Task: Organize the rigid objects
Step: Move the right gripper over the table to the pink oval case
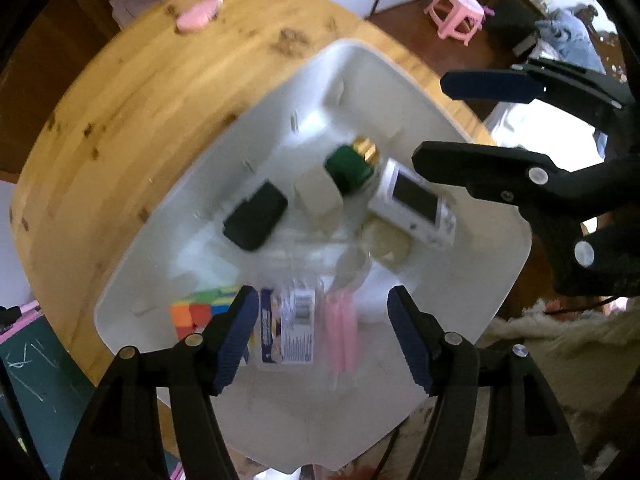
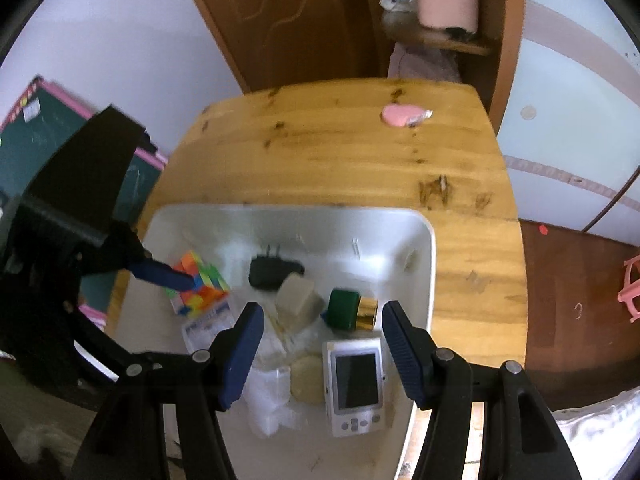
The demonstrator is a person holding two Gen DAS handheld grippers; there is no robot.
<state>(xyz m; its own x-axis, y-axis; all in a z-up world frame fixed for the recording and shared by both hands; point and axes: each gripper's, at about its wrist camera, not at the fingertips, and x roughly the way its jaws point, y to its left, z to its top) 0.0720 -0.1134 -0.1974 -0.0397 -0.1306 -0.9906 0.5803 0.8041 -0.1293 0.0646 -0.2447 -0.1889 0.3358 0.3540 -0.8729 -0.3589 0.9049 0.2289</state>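
A white bin (image 1: 496, 272) (image 2: 420, 236) sits on the wooden table. It holds a colour cube (image 1: 200, 308) (image 2: 200, 288), a black charger (image 1: 256, 220) (image 2: 272, 272), a beige block (image 1: 318, 196) (image 2: 298, 300), a green-and-gold box (image 1: 352, 164) (image 2: 348, 308), a white handheld device (image 1: 416, 204) (image 2: 356, 384), a clear blister pack with pink sticks (image 1: 304, 328) and a pale round item (image 2: 306, 380). My left gripper (image 1: 324, 332) hangs open above the pack. My right gripper (image 2: 324, 352) (image 1: 432, 120) is open above the device.
A pink item (image 1: 198, 14) (image 2: 402, 114) lies at the table's far side. A chalkboard (image 2: 24, 148) leans left of the table. A pink stool (image 1: 458, 12) stands on the floor. A door (image 2: 280, 20) is behind the table.
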